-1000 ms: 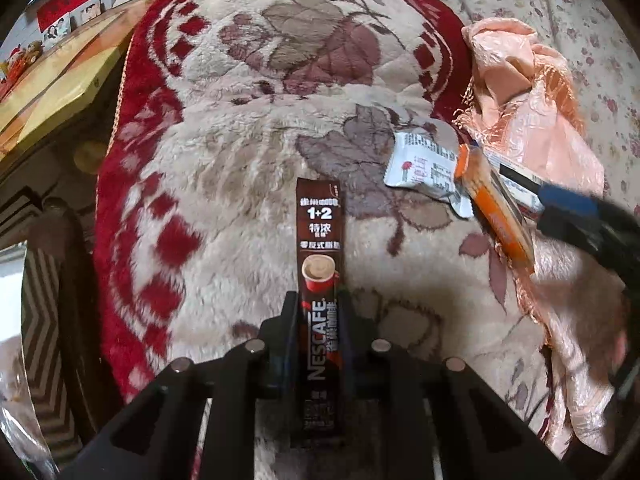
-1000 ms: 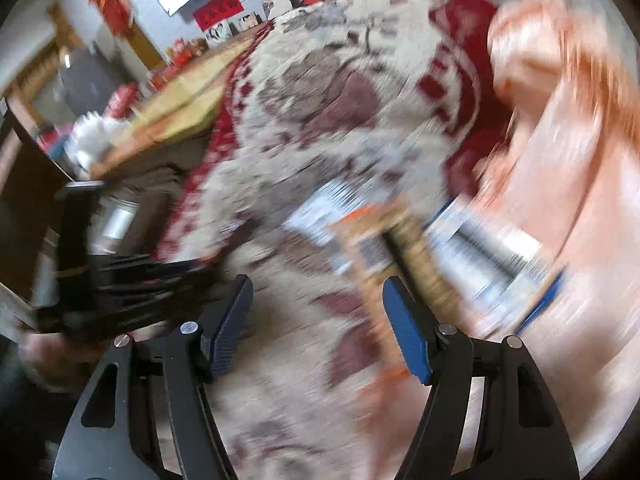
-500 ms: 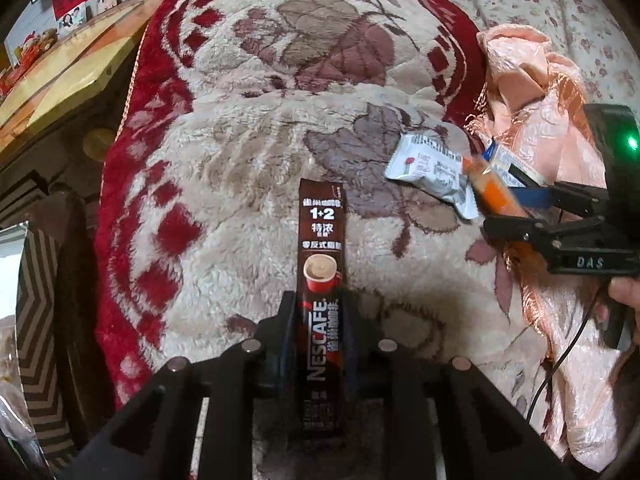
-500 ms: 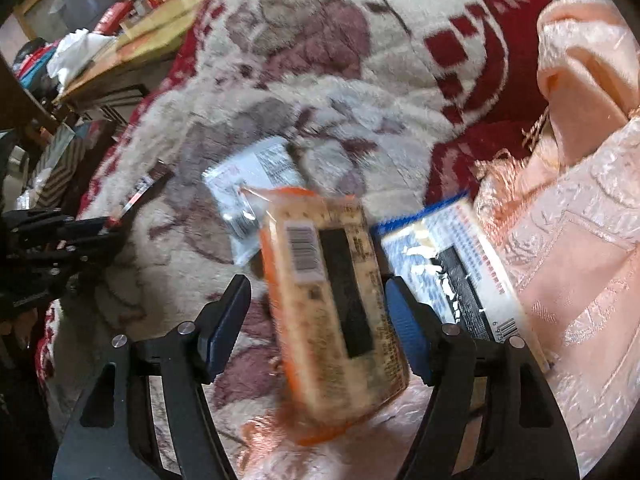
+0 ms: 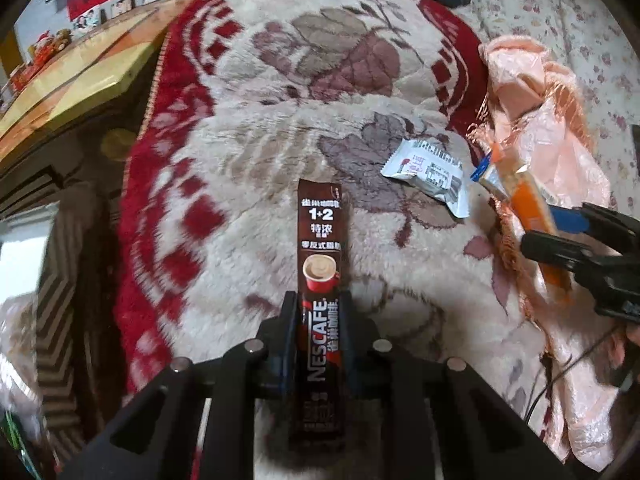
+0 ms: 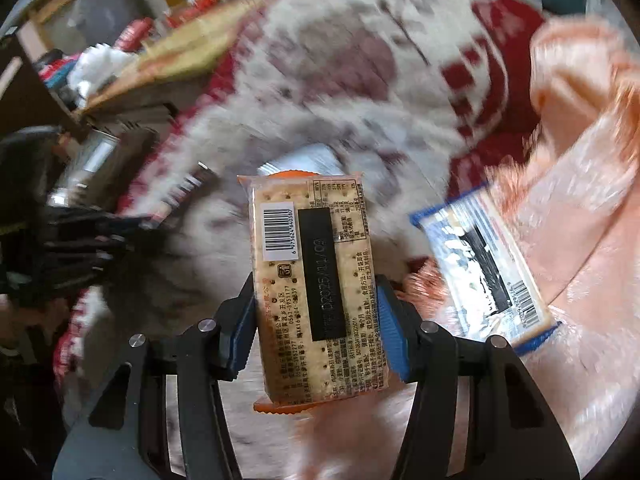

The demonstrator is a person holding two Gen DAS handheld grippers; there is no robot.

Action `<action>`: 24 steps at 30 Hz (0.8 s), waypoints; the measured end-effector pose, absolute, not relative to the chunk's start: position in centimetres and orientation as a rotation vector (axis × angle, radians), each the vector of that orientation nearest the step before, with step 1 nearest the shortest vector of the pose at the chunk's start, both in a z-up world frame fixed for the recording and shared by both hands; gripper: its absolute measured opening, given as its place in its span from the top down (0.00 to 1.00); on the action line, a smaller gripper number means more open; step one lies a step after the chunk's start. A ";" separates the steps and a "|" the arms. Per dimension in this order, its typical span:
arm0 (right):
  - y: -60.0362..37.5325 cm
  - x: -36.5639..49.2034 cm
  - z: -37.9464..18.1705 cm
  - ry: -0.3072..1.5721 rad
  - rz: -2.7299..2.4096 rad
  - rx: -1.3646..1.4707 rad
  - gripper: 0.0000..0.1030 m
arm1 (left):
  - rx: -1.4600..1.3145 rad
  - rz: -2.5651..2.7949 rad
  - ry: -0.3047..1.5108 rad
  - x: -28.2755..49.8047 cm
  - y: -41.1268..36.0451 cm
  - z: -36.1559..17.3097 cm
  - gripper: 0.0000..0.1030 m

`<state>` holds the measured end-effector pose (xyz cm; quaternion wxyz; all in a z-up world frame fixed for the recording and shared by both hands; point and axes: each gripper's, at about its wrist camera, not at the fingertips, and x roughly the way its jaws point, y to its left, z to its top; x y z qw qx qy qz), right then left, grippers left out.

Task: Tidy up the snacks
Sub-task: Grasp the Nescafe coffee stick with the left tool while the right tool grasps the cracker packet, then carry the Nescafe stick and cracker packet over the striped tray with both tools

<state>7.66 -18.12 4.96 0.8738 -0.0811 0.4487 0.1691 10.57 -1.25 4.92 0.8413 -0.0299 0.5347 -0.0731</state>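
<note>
The left gripper is clamped on the coffee stick above the blanket; the right gripper, its jaws closing, presses on the cracker pack.

left wrist: steep down, close | right: same | shared: blanket

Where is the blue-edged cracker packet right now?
In the right wrist view the blue-edged cracker packet lies on the peach cloth, to the right of the orange cracker packet between the right gripper's closing jaws.

One coffee stick, one white packet, one orange cracker pack, one blue cracker pack.
</note>
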 end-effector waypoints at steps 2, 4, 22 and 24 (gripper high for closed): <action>-16.7 6.2 6.2 0.899 0.379 -0.167 0.48 | -0.080 -0.140 1.111 9.3 -0.5 5.8 0.80; -14.9 4.7 6.8 0.872 0.405 -0.160 0.48 | -0.081 -0.114 1.090 7.9 0.2 6.8 0.80; -3.2 0.6 4.9 0.913 0.584 -0.114 0.48 | -0.138 0.093 0.997 -3.3 9.2 12.0 0.79; -2.2 0.3 5.1 0.912 0.598 -0.128 0.48 | -0.161 0.116 0.989 -4.0 10.6 12.3 0.79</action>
